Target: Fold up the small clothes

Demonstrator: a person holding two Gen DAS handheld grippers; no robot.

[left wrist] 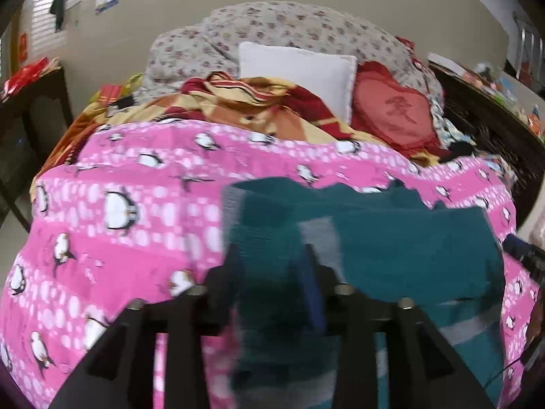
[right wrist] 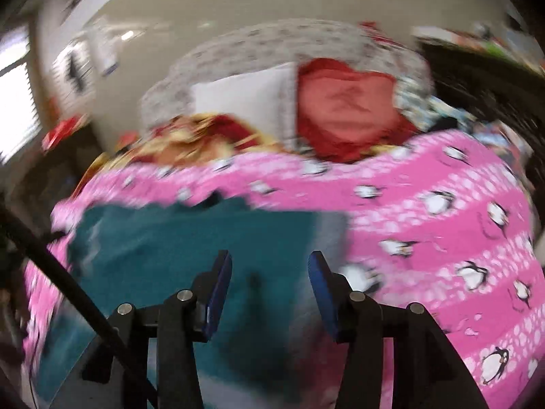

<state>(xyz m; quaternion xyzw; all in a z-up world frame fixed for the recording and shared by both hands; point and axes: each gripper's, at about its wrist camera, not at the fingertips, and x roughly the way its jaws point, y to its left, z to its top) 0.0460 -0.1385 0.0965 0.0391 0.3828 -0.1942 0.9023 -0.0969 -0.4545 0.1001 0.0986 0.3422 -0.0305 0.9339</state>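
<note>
- Teal garment (left wrist: 402, 248) spread across the pink penguin blanket (left wrist: 119, 170) on the bed, long axis running side to side in front of both claws, grey bands at its ends.
- Left claw (left wrist: 272, 266) right over the garment's left end: a flap of teal cloth with a grey patch drapes between and in front of the two fingers. Too blurred to tell whether the pads press on that cloth or merely straddle it; jaws partway apart.
- Right claw (right wrist: 269, 272) released, blue pads standing apart with nothing pinched between them, poised above the garment's right end, where teal gives way to a grey band (right wrist: 332, 235).
- Garment (right wrist: 177, 248) lies mostly ahead and to the left of the right claw in its own view; pink blanket (right wrist: 442, 221) bare on the right side of that view.
- Each end of the garment nearest a different claw: left end to the left, grey right end to the right. Likely calls for a two-handed fold along the long axis, judging by that spacing.
- Pillows and a red heart cushion (left wrist: 398, 116) well beyond, clear of the work.
- Heavy motion blur in the right view; fine cloth edges there unreadable.
</note>
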